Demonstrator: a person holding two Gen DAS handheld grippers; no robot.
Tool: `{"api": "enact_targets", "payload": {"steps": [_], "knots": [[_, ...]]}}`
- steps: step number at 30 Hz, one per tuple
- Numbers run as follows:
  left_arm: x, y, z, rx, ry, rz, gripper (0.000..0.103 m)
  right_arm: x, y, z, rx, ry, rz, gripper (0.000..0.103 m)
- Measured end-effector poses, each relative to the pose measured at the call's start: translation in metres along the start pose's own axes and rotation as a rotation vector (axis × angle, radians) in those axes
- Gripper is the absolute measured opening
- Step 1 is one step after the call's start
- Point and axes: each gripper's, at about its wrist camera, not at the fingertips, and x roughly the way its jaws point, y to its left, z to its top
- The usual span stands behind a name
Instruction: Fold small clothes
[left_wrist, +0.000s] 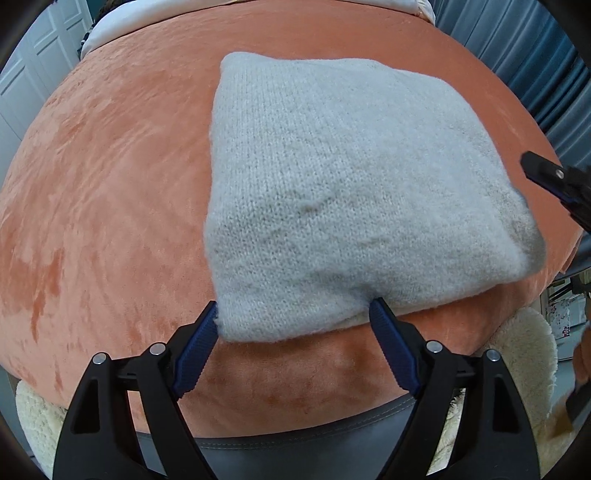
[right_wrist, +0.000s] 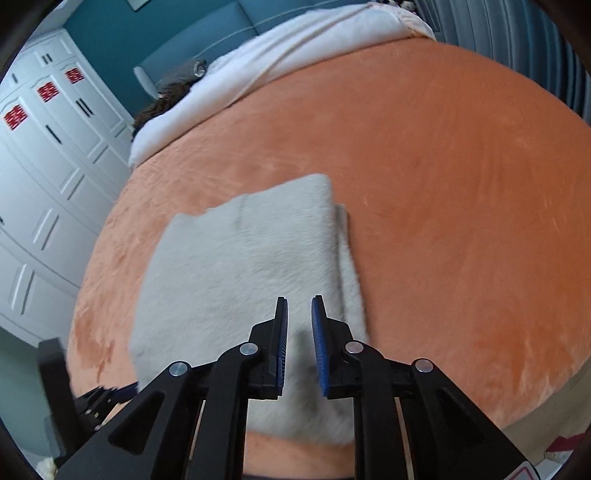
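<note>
- Folded grey knit garment (left_wrist: 343, 195) lies flat on the orange blanket (left_wrist: 110, 184) covering the bed, near its front edge.
- Left gripper (left_wrist: 295, 314): fingers spread wide, straddling the garment's near corner, not pinching it.
- Right gripper (right_wrist: 299, 317): fingers nearly together with a narrow gap, above the garment, gripping nothing.
- White wardrobe (right_wrist: 48, 177) stands beyond the bed.

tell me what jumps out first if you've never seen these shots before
A folded cream knitted garment lies flat on a wide orange plush blanket that fills most of both views. The left gripper stands open astride its near corner, while the right gripper hangs over the garment with jaws nearly together and nothing between them. White wardrobe doors line the left.
</note>
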Motion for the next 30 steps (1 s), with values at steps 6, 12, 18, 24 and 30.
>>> {"api": "enact_targets", "payload": {"steps": [6, 12, 18, 24, 30], "knots": [[0.0, 0.0, -0.001, -0.001, 0.001, 0.002, 0.079, 0.044, 0.001, -0.04, -0.117, 0.169, -0.136, 0.009], [-0.009, 0.002, -0.007, 0.004, -0.017, 0.004, 0.079, 0.019, 0.012, -0.031, -0.111, 0.115, -0.109, 0.023], [-0.014, 0.001, -0.01, 0.007, -0.015, 0.001, 0.079, 0.033, 0.012, -0.047, -0.132, 0.142, -0.168, 0.029], [-0.037, 0.004, -0.004, -0.059, -0.069, -0.138, 0.086, 0.009, 0.01, -0.043, -0.052, 0.058, -0.146, 0.059], [-0.017, 0.043, 0.012, -0.29, -0.028, -0.277, 0.094, 0.017, -0.018, -0.049, 0.06, 0.11, -0.121, 0.073]]}}
